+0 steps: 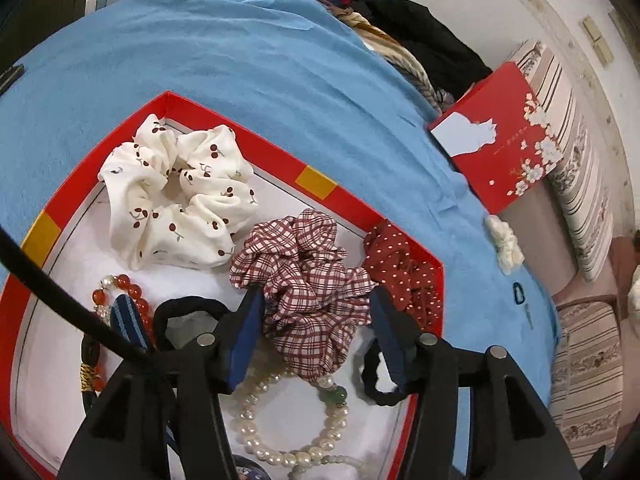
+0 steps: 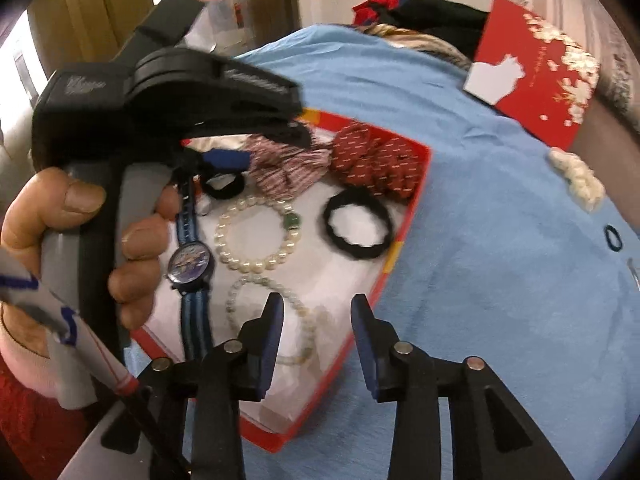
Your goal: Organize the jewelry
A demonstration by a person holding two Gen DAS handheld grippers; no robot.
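Fuzzy blue cloth (image 1: 248,64); red box (image 1: 332,196) holds ruffled plaid scrunchie (image 1: 308,280).

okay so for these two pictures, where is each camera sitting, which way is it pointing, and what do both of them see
Left wrist: sits on the left gripper, looking down into the red box; its open fingers flank the plaid scrunchie.
Right wrist: sits on the right gripper, open over the box's near edge, facing across it; the person's left hand holding the other gripper shows at left.
Shared: plaid scrunchie, pearl bracelet, blue cloth.
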